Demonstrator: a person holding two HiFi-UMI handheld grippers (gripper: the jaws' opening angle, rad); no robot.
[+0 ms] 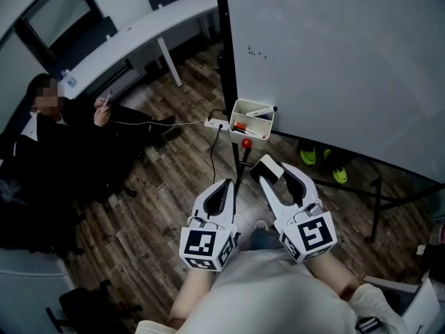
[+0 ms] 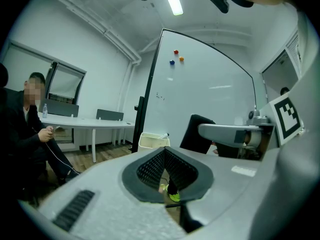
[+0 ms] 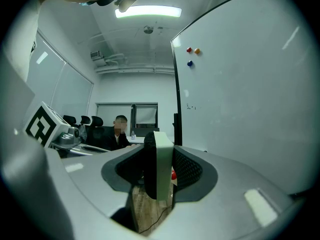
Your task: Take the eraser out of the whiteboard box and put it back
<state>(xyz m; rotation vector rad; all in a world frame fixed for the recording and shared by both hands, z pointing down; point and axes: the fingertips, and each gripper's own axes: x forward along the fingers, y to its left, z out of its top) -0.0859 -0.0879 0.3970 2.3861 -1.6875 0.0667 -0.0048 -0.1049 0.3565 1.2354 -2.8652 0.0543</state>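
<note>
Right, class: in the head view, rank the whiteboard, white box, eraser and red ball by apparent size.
Largest to smallest:
whiteboard
white box
eraser (nearer the camera, so its gap to the box is unsure)
red ball

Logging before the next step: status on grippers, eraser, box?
Left gripper shut, empty. Right gripper shut on eraser, outside the whiteboard box, short of it. Red ball sits just before the box.

We cannot tell what the small things in the whiteboard box are. The whiteboard runs past the top edge, and its marks are too tiny to read. The right tongs hide part of the eraser.
</note>
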